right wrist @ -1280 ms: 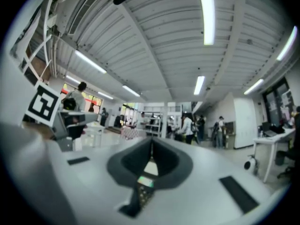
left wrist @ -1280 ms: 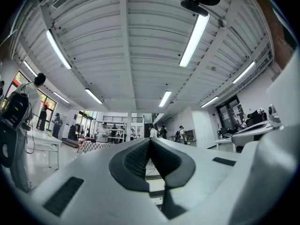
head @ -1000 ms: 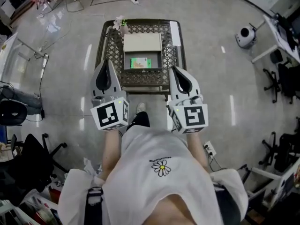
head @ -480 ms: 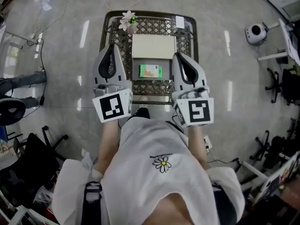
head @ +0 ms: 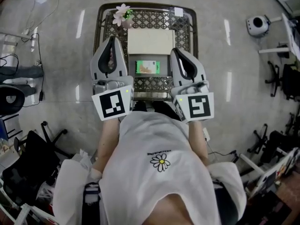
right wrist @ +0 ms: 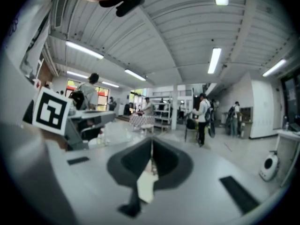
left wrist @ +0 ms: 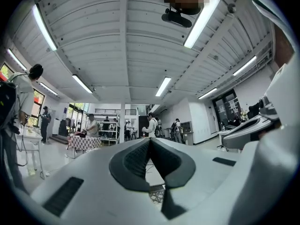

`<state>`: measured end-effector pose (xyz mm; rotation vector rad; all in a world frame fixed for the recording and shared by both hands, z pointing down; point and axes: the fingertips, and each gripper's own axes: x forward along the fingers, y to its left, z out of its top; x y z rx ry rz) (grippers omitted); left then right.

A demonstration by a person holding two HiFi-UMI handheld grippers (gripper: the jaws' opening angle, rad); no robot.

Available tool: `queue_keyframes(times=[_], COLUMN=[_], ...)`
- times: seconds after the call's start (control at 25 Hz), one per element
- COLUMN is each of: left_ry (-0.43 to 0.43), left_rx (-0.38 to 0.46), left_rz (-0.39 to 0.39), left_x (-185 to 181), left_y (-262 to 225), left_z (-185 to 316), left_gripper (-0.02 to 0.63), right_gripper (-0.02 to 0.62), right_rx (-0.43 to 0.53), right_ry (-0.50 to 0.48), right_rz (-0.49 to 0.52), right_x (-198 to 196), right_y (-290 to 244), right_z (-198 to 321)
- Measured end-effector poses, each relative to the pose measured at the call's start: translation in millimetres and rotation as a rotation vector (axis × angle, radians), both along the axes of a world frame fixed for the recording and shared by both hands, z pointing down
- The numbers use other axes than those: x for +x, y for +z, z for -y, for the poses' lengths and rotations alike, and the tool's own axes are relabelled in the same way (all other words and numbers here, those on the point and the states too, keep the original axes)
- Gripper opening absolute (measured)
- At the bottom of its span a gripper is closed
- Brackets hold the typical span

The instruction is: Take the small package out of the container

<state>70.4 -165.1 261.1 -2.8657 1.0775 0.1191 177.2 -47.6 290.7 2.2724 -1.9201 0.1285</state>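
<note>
small package [head: 148,67] print too small, table [head: 183,32] near edge hidden

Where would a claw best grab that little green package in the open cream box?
Probably from straight above, pinching across its narrower width: the small flat green package lies flat inside the open cream cardboard box, whose walls seem to block sideways approach.

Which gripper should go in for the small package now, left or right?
Right, narrowly. The right gripper has its tip nearer the small package than the left gripper, whose tip sits beside the container lid. Both are shut and empty.
</note>
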Motion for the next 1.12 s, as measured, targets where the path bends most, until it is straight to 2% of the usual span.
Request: queue_keyframes(times=[0.24, 0.44, 0.68, 0.84, 0.88, 0.92, 1.0, 1.08, 1.12], left_ry=[-0.015, -0.007, -0.039, -0.059, -0.064, -0.067, -0.071, -0.079, -0.083], left_rx=[0.051, 0.078, 0.073, 0.068, 0.064, 0.06, 0.055, 0.049, 0.047], left_rz=[0.013, 0.048, 0.026, 0.028, 0.025, 0.024, 0.025, 0.031, 0.034], left_x=[12.7, 18.9, 17.7, 14.5, 13.3, 12.2, 9.4, 5.1, 2.9], left_y=[-11.5, -12.8, -11.8, -8.5, -7.5, -6.1, -2.6, 1.1, 3.2], left_z=[-9.6, -10.1, 1.1, 7.8, 9.3, 10.9, 13.7, 16.8, 18.9], left_gripper=[0.025, 0.025, 0.025, 0.025, 0.025, 0.025, 0.025, 0.025, 0.025], right_gripper=[0.032, 0.032, 0.032, 0.035, 0.062, 0.134, 0.207, 0.259, 0.265], right_rx=[-0.02, -0.076, -0.046, -0.094, -0.118, -0.147, -0.217, -0.288, -0.324], right_ry=[-0.056, -0.101, -0.12, -0.234, -0.267, -0.303, -0.388, -0.477, -0.518], right_rz=[-0.01, -0.032, -0.033, -0.071, -0.09, -0.106, -0.138, -0.184, -0.207], right_x=[5.5, 5.1, 6.8, -4.9, -8.7, -12.7, -22.1, -32.1, -36.5], right_y=[10.7, 23.8, 21.6, 27.9, 30.7, 34.5, 45.9, 61.7, 71.4], right_z=[6.1, 14.4, 20.7, 27.2, 29.5, 32.5, 39.0, 45.7, 48.9])
